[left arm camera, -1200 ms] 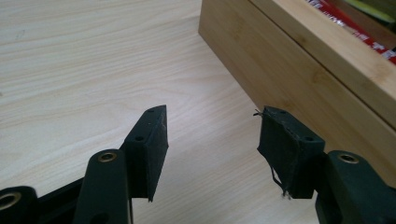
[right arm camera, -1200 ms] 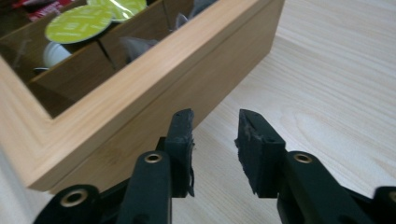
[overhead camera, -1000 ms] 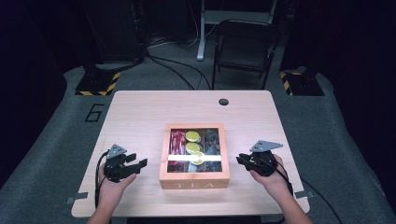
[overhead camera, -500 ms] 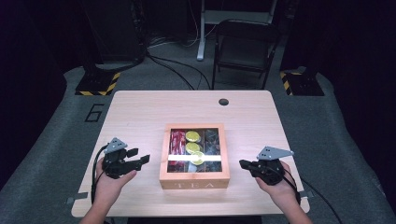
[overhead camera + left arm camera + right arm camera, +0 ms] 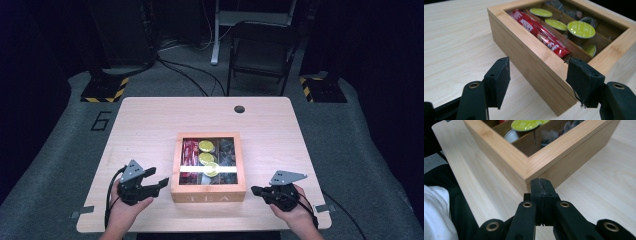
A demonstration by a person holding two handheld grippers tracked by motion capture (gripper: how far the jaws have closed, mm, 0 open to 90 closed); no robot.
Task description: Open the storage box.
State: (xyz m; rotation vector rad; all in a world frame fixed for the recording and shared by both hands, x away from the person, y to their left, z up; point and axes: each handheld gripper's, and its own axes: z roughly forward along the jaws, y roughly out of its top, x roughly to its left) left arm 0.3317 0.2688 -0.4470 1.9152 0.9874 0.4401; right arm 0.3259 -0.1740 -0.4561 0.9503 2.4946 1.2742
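The wooden tea box [image 5: 208, 168] sits on the counter [image 5: 150, 125] between the two grippers, untouched, so the work seems barely begun. The left gripper [image 5: 156, 182] has just been opening its fingers [image 5: 497, 80]; they stand apart with nothing between them, the box's near corner just ahead. The right gripper [image 5: 256, 190] has its fingers [image 5: 541, 192] pressed together, empty, the box's other near corner just beyond their tips. The box front reads "TEA". Red sachets [image 5: 541, 33] carry white lettering too blurred to read; green-lidded capsules [image 5: 581, 28] lie beside them.
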